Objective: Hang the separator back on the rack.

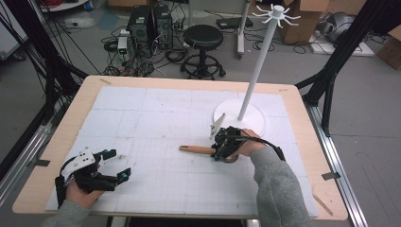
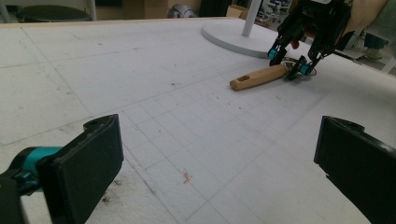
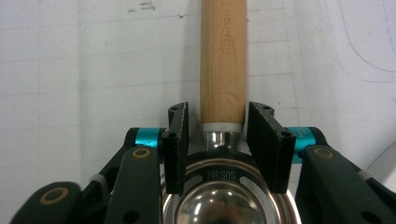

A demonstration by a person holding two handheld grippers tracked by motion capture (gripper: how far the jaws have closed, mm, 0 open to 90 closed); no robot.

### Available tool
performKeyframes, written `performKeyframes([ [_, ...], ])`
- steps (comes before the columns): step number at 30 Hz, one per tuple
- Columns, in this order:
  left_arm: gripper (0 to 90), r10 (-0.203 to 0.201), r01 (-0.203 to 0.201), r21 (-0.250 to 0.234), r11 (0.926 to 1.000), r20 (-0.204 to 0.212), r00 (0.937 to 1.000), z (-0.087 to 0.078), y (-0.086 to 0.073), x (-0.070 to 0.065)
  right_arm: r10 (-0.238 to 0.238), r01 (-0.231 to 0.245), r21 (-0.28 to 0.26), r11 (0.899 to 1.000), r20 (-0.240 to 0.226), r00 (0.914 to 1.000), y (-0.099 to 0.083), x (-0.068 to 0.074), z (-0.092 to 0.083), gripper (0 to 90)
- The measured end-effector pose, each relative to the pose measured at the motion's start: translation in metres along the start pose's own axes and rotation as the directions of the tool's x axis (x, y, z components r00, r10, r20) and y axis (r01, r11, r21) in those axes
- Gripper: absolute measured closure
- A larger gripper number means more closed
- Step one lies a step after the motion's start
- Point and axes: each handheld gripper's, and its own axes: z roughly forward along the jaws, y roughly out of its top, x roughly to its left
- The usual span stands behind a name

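my right gripper point(image 3: 217, 135) straddles the wooden-handled utensil point(image 3: 223, 60) lying on the table point(image 1: 142, 118) mid-right; pads seem just shy of touching. my left gripper point(image 2: 215, 158) rests wide open, near-left.

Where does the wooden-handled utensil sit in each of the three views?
High view: the wooden-handled utensil lies right of centre, at the right tongs.
Left gripper view: upper right, on the mat before the white stand base.
Right gripper view: top centre, handle running up from between the jaws.
Shared landmark: the right tongs around the handle's metal end.
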Motion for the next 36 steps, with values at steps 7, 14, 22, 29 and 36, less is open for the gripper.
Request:
performKeyframes([
  [7,1.8,-0.005,0.005,-0.001,1.0000,0.002,1.0000,0.0005,-0.0001,-0.0006,0.002,-0.002,0.009,1.000,0.000,1.0000,0.0005,0.0012,-0.0008,65.8],
  [14,1.8,-0.002,0.002,0.000,1.0000,0.002,1.0000,0.0000,-0.0001,0.0001,0.004,-0.004,0.010,1.000,0.008,1.0000,0.0008,0.0021,-0.0006,68.1],
  [22,1.8,-0.007,0.007,0.001,1.0000,0.002,1.0000,0.0004,-0.0002,-0.0003,0.012,-0.013,0.029,0.999,0.014,0.9998,0.0029,0.0030,-0.0003,68.4],
  [29,1.8,-0.006,0.005,0.004,1.0000,0.003,1.0000,0.0008,-0.0005,0.0002,0.014,-0.015,0.041,0.999,0.023,0.9996,0.0045,0.0049,-0.0004,69.5],
  [36,1.8,-0.009,0.009,0.004,1.0000,0.004,1.0000,0.0007,-0.0009,0.0013,0.015,-0.015,0.020,1.000,0.030,0.9995,0.0018,0.0069,-0.0026,69.8],
])
